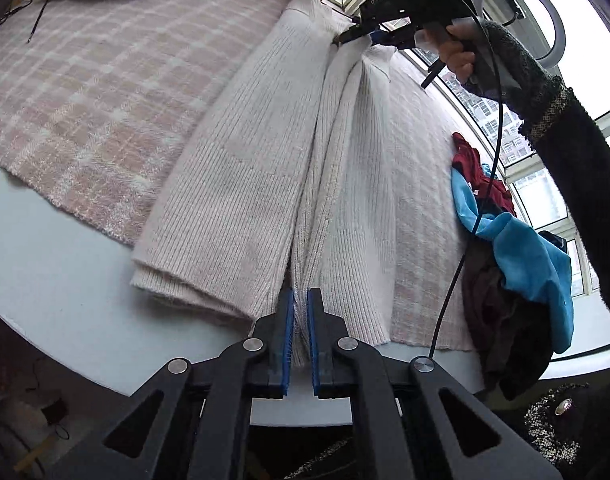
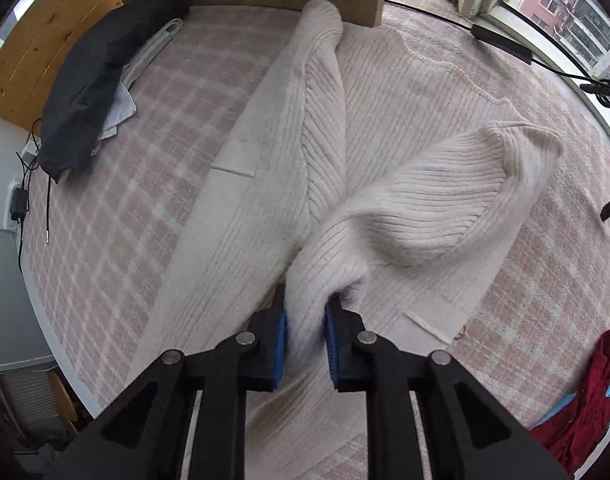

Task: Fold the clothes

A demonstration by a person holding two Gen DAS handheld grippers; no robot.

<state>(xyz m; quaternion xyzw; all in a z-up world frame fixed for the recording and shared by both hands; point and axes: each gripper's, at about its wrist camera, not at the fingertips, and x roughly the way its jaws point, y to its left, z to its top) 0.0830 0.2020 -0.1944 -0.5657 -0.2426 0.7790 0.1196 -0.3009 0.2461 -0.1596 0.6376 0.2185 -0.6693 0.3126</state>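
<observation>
Left tool (image 1: 300,330) is clamped on the hem edge of a cream ribbed cardigan (image 1: 241,184), its blue pads (image 1: 289,336) pressed either side of a thin fold of knit. Right tool (image 2: 305,344) is likewise closed on the cardigan (image 2: 385,128) — a bunched wad of the wool sits between its pads, lifted off the garment's body. From the left wrist view, the right tool (image 1: 355,34) grips the cardigan at its far end, near the collar, held by a hand (image 1: 459,54) in a dark knit sleeve (image 1: 565,152). The cardigan lies lengthwise on a pink plaid blanket (image 1: 85,100) spread over the white table (image 1: 65,280). Right of the cardigan sits a heap of red and blue clothes (image 1: 521,248) — left of it, at the blanket's far corner, a dark garment (image 2: 89,92).
</observation>
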